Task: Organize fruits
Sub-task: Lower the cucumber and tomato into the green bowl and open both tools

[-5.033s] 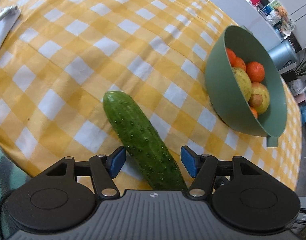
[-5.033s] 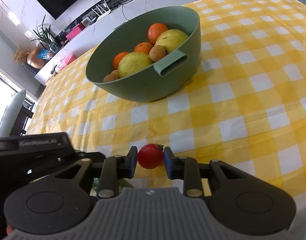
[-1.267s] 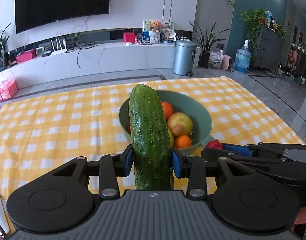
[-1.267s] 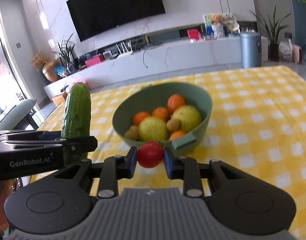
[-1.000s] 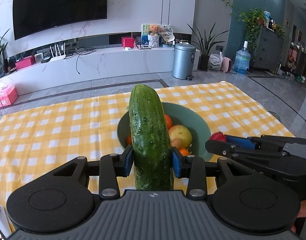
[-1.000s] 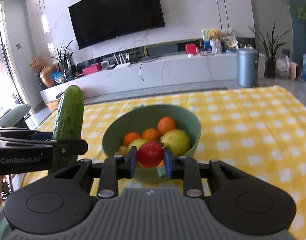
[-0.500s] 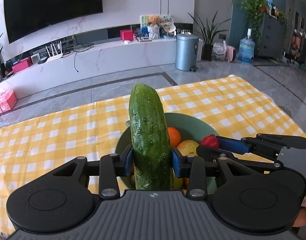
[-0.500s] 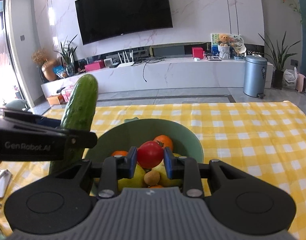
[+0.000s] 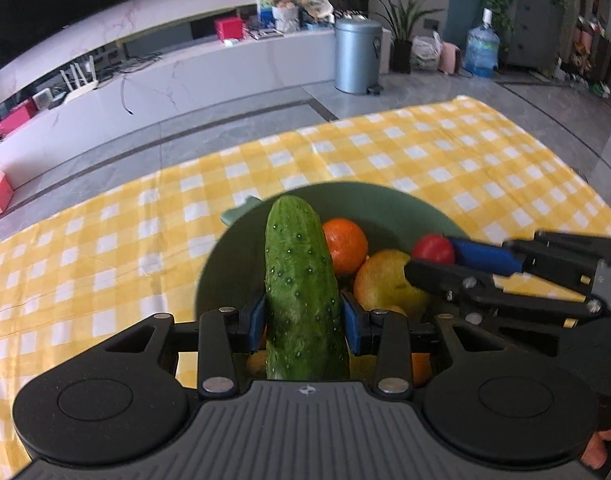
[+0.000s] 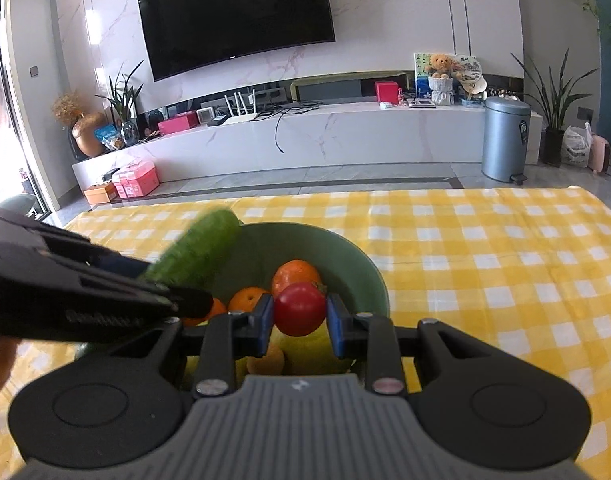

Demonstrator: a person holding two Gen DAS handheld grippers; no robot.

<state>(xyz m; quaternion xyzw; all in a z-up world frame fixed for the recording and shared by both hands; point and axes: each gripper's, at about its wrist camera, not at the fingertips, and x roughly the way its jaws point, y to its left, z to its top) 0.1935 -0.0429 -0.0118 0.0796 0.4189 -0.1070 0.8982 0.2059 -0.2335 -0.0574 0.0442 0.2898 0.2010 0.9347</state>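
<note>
My left gripper (image 9: 304, 320) is shut on a green cucumber (image 9: 299, 288) and holds it over the green bowl (image 9: 389, 208). My right gripper (image 10: 299, 318) is shut on a small red tomato (image 10: 299, 308), also above the bowl (image 10: 345, 256). The bowl holds oranges (image 9: 345, 246) and yellow-green fruits (image 9: 385, 280). In the left wrist view the right gripper (image 9: 433, 256) with the tomato (image 9: 432, 249) comes in from the right. In the right wrist view the cucumber (image 10: 197, 252) enters from the left, blurred.
The bowl stands on a table with a yellow and white checked cloth (image 9: 105, 240). Beyond the far table edge are a grey floor, a white TV bench (image 10: 305, 136) and a metal bin (image 10: 505, 136).
Both grippers have moved forward and lower over the bowl, each still holding its item. The bowl now sits right under the fingertips. The cucumber tip has tilted toward the bowl.
</note>
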